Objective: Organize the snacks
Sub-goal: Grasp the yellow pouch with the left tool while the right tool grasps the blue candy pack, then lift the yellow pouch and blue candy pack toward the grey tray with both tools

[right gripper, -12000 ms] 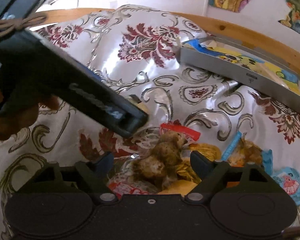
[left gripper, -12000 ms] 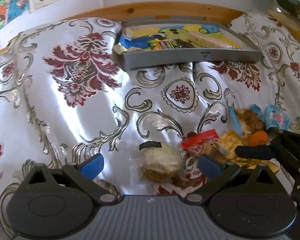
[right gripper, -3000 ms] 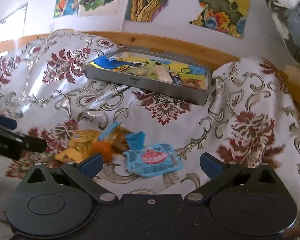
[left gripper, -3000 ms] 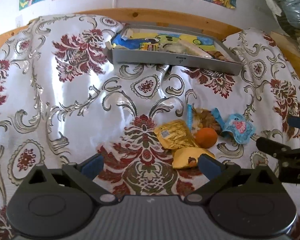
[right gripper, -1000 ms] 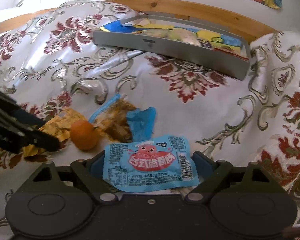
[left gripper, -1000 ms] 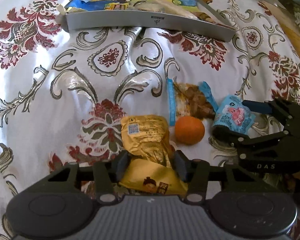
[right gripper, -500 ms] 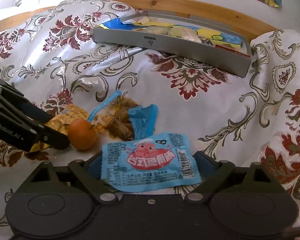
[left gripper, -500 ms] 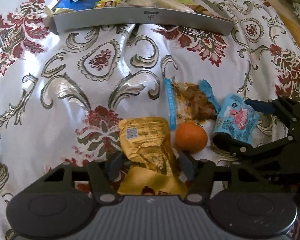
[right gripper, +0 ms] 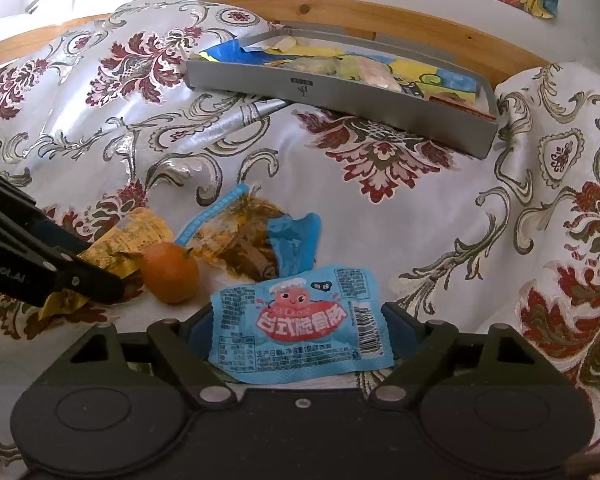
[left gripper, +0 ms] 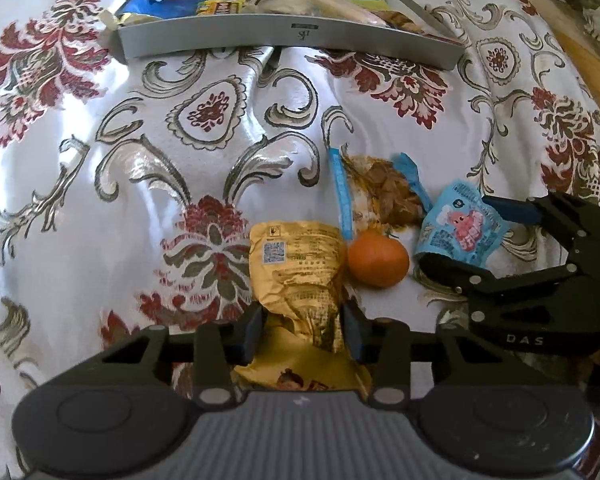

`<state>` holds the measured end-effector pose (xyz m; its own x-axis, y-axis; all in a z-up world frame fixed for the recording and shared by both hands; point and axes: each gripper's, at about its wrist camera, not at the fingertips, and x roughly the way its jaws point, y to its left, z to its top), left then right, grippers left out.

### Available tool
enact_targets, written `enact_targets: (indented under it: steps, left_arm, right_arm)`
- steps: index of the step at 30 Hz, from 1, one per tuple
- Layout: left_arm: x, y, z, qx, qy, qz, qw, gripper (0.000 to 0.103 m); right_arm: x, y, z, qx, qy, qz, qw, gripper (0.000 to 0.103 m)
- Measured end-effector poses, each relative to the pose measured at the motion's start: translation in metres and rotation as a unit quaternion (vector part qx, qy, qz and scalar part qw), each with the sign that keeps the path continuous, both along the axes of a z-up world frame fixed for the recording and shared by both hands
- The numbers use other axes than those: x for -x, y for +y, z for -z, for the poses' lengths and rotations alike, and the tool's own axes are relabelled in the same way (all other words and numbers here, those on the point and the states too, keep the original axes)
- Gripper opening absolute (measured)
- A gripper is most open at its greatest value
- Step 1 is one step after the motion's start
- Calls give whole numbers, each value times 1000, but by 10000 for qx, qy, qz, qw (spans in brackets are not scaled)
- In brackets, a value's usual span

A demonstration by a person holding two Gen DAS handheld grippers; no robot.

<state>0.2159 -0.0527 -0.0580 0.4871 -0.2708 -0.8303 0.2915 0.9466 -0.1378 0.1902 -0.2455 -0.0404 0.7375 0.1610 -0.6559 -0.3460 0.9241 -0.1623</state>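
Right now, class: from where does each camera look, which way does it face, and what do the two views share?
Left wrist: sits on the left tongs, facing the grey tray; tongs pinch the yellow packet.
Right wrist: sits on the right tongs, facing the same tray; tongs close around the blue packet.
Shared: orange, tray, both packets, each other's tongs.

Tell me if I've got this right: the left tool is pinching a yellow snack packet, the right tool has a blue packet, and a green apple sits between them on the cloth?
Nearly. The fruit is an orange tangerine, not a green apple; the left wrist view shows it on the cloth. The rest holds: the left tool pinches the yellow snack packet, and the right tool has the blue packet.
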Motion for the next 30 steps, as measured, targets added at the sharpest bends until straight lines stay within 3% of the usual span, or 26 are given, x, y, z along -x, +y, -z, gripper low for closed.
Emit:
enact_targets:
  steps: [17,30]
  left_arm:
    - [32,-15,-19,-180,-438,-31,9989,45]
    - [25,-6,-38,14,-791,-321,9964,45]
  right_arm:
    - [22,8,-17,189,-353,-19,9992,80]
    - [31,6,-36,-62,-1030,-10,9947,81]
